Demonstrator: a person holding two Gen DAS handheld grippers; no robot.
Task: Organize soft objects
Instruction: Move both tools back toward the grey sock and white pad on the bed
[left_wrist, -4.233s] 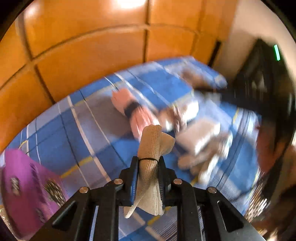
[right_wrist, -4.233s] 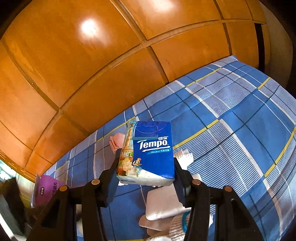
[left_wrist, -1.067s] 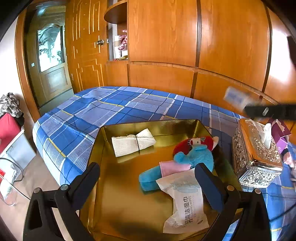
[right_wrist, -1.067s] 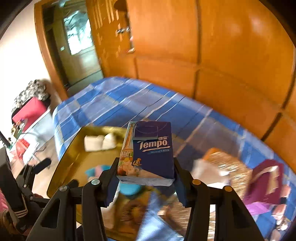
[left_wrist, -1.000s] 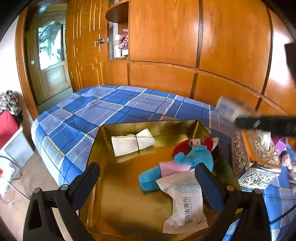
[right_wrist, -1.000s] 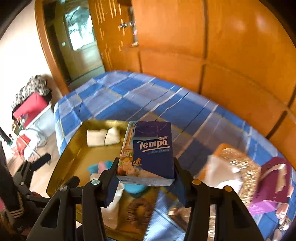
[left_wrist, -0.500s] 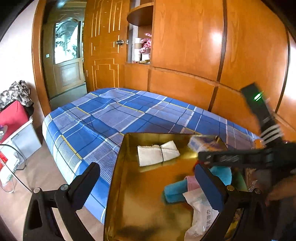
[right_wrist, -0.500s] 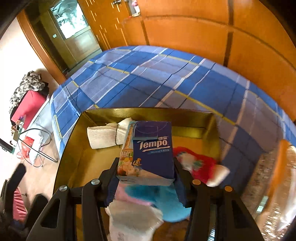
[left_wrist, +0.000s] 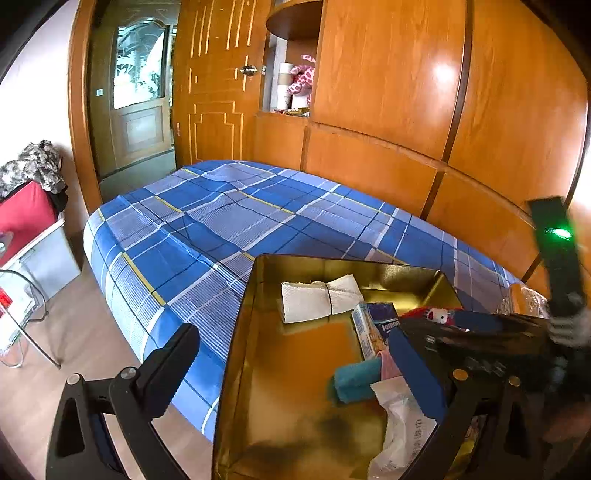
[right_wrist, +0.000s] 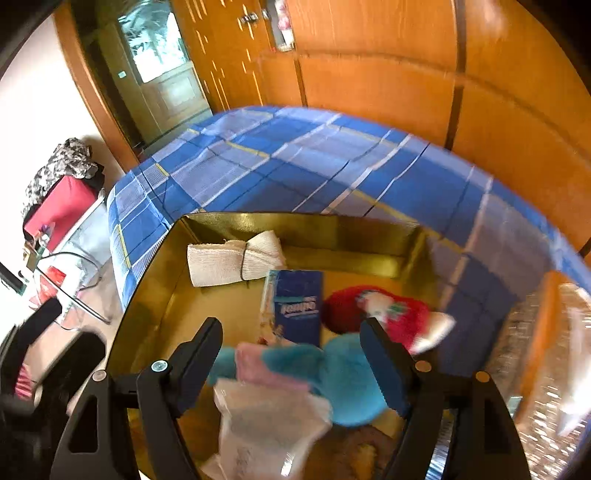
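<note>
A gold tray (left_wrist: 240, 354) (right_wrist: 155, 295) sits on the blue plaid bed. In it lie a tied beige cloth roll (left_wrist: 319, 297) (right_wrist: 236, 260), a blue Tempo tissue pack (left_wrist: 373, 330) (right_wrist: 295, 306), a teal and pink plush (left_wrist: 356, 376) (right_wrist: 332, 369), a red plush (right_wrist: 388, 310) and a white wet-wipes pack (left_wrist: 402, 432) (right_wrist: 266, 424). My right gripper (right_wrist: 291, 362) is open and empty above the plush, the tissue pack lying just beyond it. My left gripper (left_wrist: 295, 369) is open and empty at the tray's near left edge.
A silver ornate tissue box (right_wrist: 546, 350) stands right of the tray. The bed (left_wrist: 221, 221) runs back to a wooden panel wall (left_wrist: 406, 110). A red bin with clothes (left_wrist: 26, 206) and a glass table (left_wrist: 22, 317) stand on the floor at left.
My right gripper has opened and let go of the Tempo tissue pack, which now lies in the tray beside the cloth roll. The left gripper has drifted left, still open.
</note>
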